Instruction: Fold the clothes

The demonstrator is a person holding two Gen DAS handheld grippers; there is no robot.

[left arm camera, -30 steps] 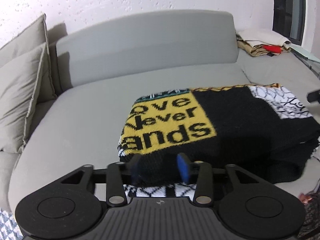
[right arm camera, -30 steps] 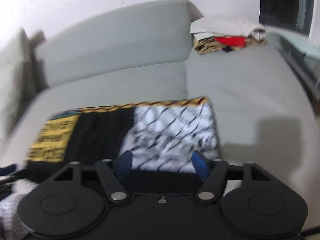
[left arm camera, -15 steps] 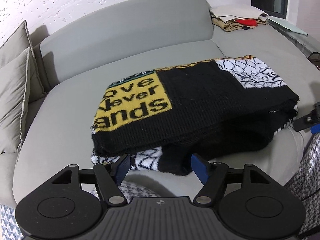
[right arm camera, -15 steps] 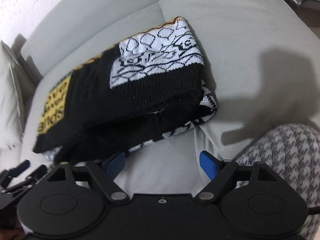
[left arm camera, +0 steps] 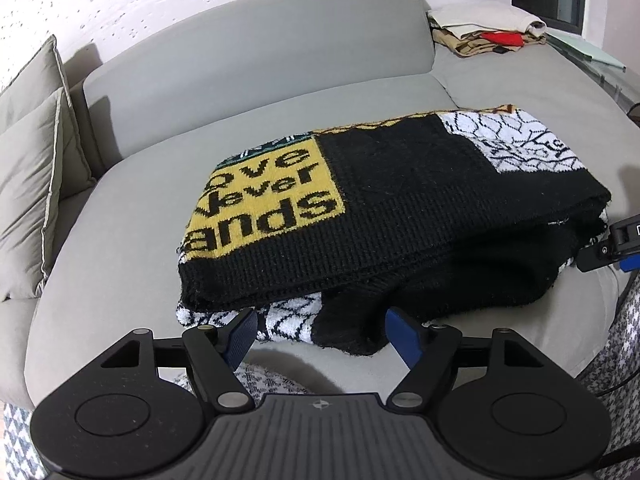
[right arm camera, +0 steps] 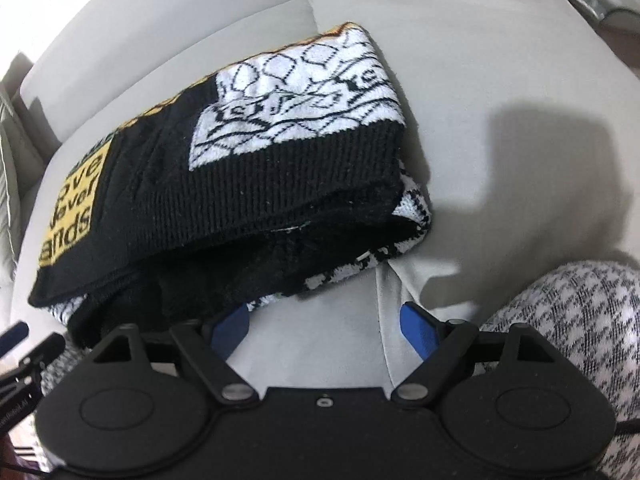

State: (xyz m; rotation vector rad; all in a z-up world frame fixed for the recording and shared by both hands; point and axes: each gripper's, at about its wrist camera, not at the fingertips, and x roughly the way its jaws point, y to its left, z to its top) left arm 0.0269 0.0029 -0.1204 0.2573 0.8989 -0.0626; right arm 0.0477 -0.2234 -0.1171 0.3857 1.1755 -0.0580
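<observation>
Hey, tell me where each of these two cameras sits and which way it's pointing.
Left wrist: on the left hand-held gripper, looking forward and down across the folded sweater toward the sofa back; its own open blue fingers show, plus the right gripper's tip at right.
Right wrist: on the right hand-held gripper, looking down at the sweater's right end; open fingers and a houndstooth leg show.
Shared: the sweater and the sofa.

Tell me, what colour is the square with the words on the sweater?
Yellow with black letters, on the sweater. It shows best in the left wrist view.
</observation>
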